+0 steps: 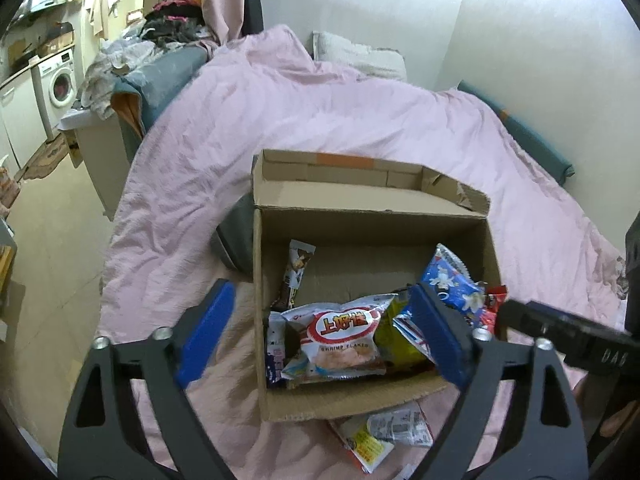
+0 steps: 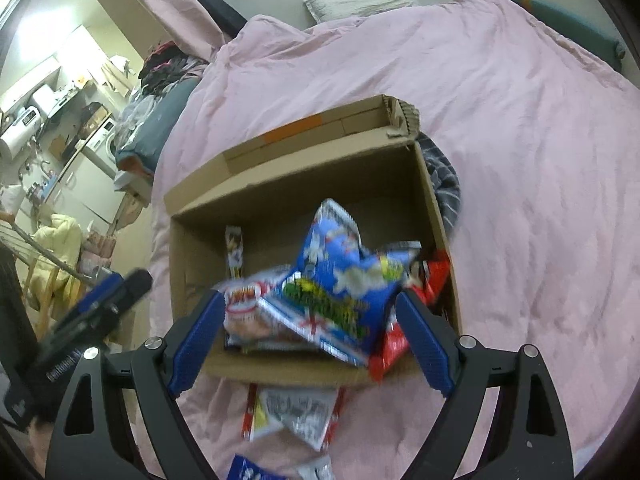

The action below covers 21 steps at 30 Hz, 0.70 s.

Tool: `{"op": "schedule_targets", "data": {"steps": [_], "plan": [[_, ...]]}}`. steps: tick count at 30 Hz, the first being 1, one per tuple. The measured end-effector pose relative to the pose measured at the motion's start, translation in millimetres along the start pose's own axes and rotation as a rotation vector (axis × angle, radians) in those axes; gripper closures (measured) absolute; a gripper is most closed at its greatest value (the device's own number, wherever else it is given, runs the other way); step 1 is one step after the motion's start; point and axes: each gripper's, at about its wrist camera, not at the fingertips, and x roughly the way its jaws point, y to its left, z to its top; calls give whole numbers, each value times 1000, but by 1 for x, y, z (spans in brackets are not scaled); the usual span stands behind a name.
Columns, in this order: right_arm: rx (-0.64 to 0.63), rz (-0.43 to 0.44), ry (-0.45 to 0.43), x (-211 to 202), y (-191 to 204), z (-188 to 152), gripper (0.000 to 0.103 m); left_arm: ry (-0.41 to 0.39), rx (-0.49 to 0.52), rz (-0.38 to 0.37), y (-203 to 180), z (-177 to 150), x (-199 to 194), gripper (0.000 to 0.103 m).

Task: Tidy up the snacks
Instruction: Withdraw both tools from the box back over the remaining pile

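An open cardboard box (image 1: pixel 376 216) (image 2: pixel 300 184) sits on a pink duvet and holds several snack packs. In the left wrist view a white shrimp flakes bag (image 1: pixel 344 340) lies at the near wall, with a blue bag (image 1: pixel 452 280) to its right and a slim brown bar (image 1: pixel 296 268) standing at the left wall. My left gripper (image 1: pixel 322 332) hovers open above the near wall, its pads touching nothing. My right gripper (image 2: pixel 312 340) is open too, over the blurred blue bag (image 2: pixel 340 280) and a red pack (image 2: pixel 432 276). A white and red pack (image 1: pixel 380 436) (image 2: pixel 296 412) lies on the duvet before the box.
The pink duvet (image 1: pixel 360 112) covers the bed up to a pillow (image 1: pixel 360 54) at the wall. A grey striped cloth (image 2: pixel 444 184) lies against the box. Left of the bed are piled clothes (image 1: pixel 120 60) and a washing machine (image 1: pixel 60 80). Another blue pack (image 2: pixel 248 470) lies nearest me.
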Motion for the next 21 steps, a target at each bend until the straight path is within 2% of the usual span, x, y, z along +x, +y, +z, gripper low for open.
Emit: {"op": "schedule_targets", "data": {"steps": [3,7,11,18,21], "plan": [[2,-6,1,-12,2,-13,14,-1,-27,-13,4,-6,-14,7],[12,-21,3,-26,2,-29,13,42,-40,-37,7,-20,-27,6],[35,-26,12,-35,2,-44,14,60,-24,-6,11,-37,-42,6],[73,-45,12,-50,4,-70,14,129,-51,12,20,-59,-48,6],[77,-54,14,-57,7,-77,14,159,-70,-20,20,-66,-49,6]]}}
